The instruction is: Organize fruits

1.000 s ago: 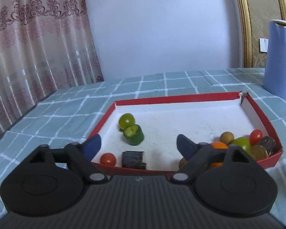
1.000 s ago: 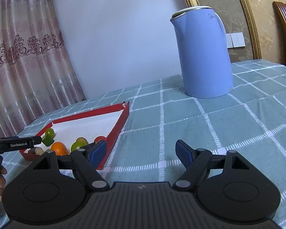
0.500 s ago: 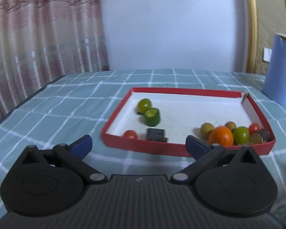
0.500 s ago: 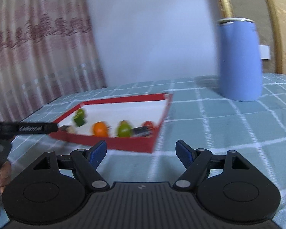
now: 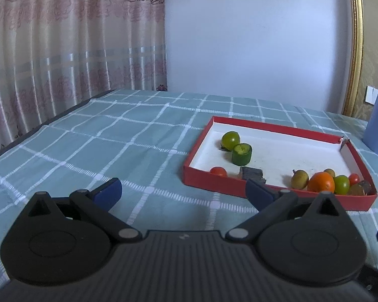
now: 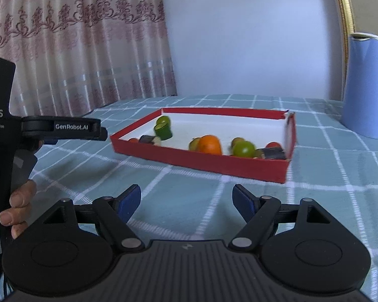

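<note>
Both grippers have backed off: left gripper (image 5: 182, 192) and right gripper (image 6: 186, 200) hang wide open, empty, red tray (image 5: 215, 180) now mid-right. Sorting looks finished.

Lighting: soft daylight through the curtain (image 5: 70, 50); faint shadows. Fruit in the red tray (image 6: 214, 162) slightly motion-blurred; fisheye-bowed edges.

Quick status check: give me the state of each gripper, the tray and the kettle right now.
left gripper: open, empty, over the tablecloth short of the tray
right gripper: open, empty, short of the tray
red tray: flat on the cloth, holding fruit
orange: inside the tray, near corner cluster
blue kettle: upright, beyond the tray
</note>
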{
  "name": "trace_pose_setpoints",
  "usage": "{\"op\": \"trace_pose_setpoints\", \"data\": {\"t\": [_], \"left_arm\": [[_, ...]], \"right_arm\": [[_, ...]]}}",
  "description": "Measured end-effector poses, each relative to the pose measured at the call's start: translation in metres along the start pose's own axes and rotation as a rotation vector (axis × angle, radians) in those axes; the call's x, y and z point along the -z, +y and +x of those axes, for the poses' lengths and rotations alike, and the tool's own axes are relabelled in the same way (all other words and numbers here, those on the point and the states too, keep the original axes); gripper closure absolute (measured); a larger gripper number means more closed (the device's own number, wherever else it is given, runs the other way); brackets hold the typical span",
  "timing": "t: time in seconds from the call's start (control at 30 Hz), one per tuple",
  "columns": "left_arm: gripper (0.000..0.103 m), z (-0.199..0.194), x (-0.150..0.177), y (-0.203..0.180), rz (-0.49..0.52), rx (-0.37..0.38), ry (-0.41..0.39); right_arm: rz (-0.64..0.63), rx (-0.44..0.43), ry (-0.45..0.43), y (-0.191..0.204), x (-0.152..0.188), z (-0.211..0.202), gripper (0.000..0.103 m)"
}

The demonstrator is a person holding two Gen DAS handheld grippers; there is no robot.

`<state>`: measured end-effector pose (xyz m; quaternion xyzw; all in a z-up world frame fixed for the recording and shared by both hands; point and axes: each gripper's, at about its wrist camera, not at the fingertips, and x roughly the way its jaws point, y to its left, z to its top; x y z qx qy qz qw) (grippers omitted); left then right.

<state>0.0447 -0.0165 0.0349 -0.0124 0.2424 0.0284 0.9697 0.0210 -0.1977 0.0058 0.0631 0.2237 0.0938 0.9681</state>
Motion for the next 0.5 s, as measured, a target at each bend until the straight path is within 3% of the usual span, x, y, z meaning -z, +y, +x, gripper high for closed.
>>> {"op": "trace_pose_setpoints", "data": {"t": [0.13,0.5], "left_arm": [[0.000,-0.002,0.005,0.003,0.024,-0.035,-0.001],[0.000,-0.003,0.011,0.009,0.021,-0.034,-0.002]], "right_arm": [[-0.010,-0.009,0.014,0.008,0.001,0.004,0.023],[-0.021,-0.017,0.027,0.018,0.003,0.006,0.023]]}}
